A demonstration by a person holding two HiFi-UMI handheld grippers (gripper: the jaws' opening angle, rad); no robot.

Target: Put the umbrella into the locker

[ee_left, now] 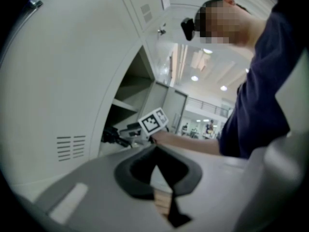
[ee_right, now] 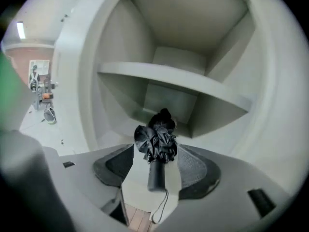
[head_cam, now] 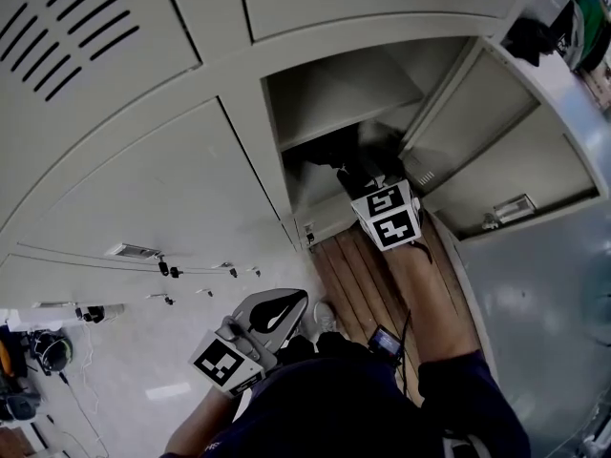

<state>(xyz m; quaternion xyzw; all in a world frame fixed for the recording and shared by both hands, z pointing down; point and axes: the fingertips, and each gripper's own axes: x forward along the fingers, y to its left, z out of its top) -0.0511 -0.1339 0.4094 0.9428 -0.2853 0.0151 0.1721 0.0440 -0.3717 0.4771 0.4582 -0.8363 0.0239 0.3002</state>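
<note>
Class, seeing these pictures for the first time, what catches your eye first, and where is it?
A folded black umbrella lies inside the open locker, under its shelf, handle toward the opening. The right gripper has its jaws open either side of it, not pressing. The left gripper hangs low beside the closed doors, shut and empty.

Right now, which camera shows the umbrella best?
The right gripper view: the umbrella lies whole between that gripper's open fingers. The head view shows only a dark patch inside the locker; the left gripper view hardly shows it.
</note>
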